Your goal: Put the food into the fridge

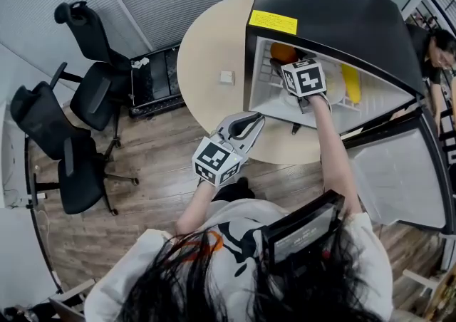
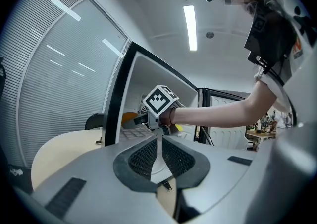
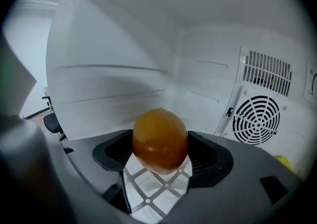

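A black mini fridge [image 1: 335, 21] stands open on a round beige table [image 1: 206, 64]. My right gripper [image 3: 159, 151] is inside it, shut on an orange fruit [image 3: 159, 140] just above the white wire shelf [image 3: 148, 188]. The head view shows that gripper [image 1: 292, 64] reaching in with the orange [image 1: 283, 52] at its tip, and a yellow food item [image 1: 350, 82] lies further right on the shelf. My left gripper [image 2: 159, 141] is shut and empty, held outside the fridge [image 2: 119, 99] near the table's front edge [image 1: 246, 127].
The fridge door [image 1: 399, 178] hangs open to the right. A small white object [image 1: 226, 77] lies on the table. Black office chairs [image 1: 92, 92] stand at the left. Another person [image 1: 434, 50] is at the far right. A fan grille [image 3: 256, 119] covers the fridge's back wall.
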Demonstrator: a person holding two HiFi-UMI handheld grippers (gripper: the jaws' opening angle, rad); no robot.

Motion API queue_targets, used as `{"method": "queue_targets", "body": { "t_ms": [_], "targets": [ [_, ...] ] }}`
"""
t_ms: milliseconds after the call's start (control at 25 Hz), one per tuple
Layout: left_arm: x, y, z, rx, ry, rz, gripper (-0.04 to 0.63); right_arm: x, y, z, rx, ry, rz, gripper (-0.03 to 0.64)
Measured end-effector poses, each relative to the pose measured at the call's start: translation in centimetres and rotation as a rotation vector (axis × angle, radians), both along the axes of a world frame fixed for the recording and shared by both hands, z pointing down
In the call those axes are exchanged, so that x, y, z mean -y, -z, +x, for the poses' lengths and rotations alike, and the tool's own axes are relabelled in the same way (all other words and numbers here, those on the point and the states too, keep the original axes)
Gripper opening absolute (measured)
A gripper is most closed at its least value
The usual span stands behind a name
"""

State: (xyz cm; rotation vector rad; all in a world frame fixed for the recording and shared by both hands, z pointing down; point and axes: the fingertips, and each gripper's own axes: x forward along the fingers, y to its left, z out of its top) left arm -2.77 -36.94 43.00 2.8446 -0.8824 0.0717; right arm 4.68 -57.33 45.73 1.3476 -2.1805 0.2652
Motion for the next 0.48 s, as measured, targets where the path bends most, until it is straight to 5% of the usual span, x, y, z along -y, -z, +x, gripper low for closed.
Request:
{"method": "queue_targets", "body": {
  "t_ms": [480],
  "targets": [
    [0.08, 0.07, -0.69, 0.008, 0.028, 0.002, 0.025, 0.05, -1.02, 0.38, -0.082, -0.022, -0.011, 0.331]
  ]
}}
